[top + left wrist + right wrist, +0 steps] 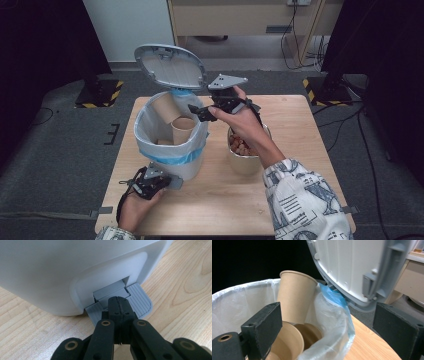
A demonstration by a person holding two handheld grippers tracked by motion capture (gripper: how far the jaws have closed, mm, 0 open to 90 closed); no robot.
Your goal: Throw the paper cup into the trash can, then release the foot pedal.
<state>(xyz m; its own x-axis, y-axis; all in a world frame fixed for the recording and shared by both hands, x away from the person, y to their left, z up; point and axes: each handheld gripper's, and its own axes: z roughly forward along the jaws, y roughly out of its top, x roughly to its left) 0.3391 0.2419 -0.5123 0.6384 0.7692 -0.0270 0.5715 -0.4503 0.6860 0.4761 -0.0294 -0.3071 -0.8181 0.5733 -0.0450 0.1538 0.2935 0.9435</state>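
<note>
A white pedal bin [172, 167] with a clear and blue liner stands on the wooden table [295, 120], its grey lid [170, 65] tipped up. Brown paper cups [165, 107] lie inside; in the right gripper view one cup [295, 297] leans upright against the liner above others [287, 340]. My left gripper [119, 302] is shut, its tips resting on the grey foot pedal [141, 301] at the bin's base. My right gripper [197, 112] hangs at the bin's right rim, just under the lid. Its jaws [332, 320] stand wide open with nothing between them.
A paper tub [243, 157] with reddish-brown food bits stands right of the bin, under my right forearm. Cabinets and cables sit on the floor beyond the table's far edge. Bare table lies in front of the tub and along the right side.
</note>
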